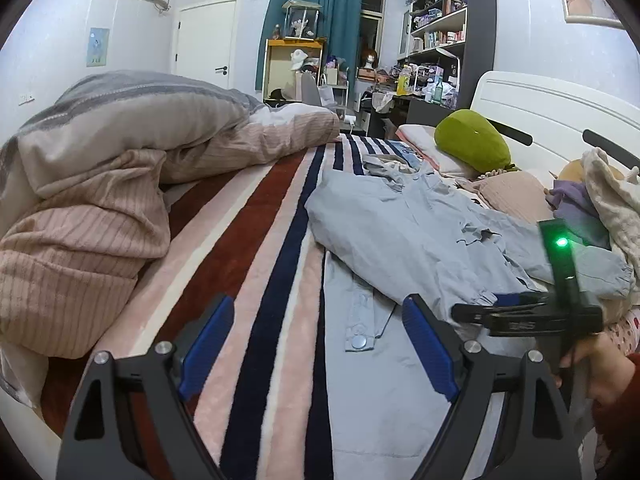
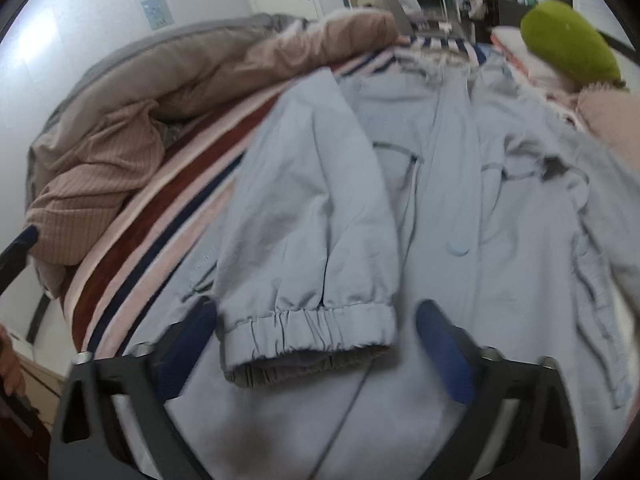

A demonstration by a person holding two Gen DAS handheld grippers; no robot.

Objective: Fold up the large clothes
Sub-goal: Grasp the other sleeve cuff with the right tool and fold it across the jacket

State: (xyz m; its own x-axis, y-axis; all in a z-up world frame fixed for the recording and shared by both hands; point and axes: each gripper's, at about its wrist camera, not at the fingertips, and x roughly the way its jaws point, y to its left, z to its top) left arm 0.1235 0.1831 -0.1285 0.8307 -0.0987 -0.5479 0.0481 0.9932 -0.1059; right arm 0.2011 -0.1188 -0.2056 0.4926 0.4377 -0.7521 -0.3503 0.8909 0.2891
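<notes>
The right gripper (image 2: pixel 316 344), jaws spread, straddles the pale-blue jacket's (image 2: pixel 460 208) elastic cuff (image 2: pixel 308 332).

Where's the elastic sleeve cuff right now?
Right wrist view, low centre: the elastic cuff lies on the light blue jacket, between the right gripper's open jaws.

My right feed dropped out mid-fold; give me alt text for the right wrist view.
Open right gripper hovers at the elastic cuff of a sleeve folded across a pale blue jacket spread on a striped blanket. A bunched duvet lies left, a green cushion far right; image blurred.
</notes>
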